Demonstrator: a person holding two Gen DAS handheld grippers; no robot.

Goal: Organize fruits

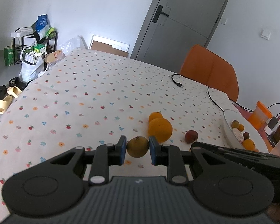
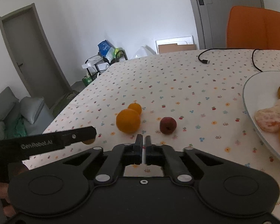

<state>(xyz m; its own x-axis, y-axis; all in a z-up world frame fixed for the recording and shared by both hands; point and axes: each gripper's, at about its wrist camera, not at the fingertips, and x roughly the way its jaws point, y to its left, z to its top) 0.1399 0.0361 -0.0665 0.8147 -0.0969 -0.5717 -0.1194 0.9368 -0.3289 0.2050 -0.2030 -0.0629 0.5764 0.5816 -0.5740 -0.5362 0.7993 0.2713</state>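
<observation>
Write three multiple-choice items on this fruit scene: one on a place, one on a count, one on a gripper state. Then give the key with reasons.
1. Where is the red fruit?
A. in the plate
B. on the tablecloth
C. on the chair

2. How many oranges lie loose on the tablecloth?
A. two
B. four
C. none

3. What is the left gripper doing?
A. hanging open over nothing
B. shut on a cable
C. shut on a yellow-green fruit

Key: 1 B, it sits on the cloth, left of the plate. 2 A, a big orange and a small orange behind it. 3 C, both pads press the yellow-green fruit.
</observation>
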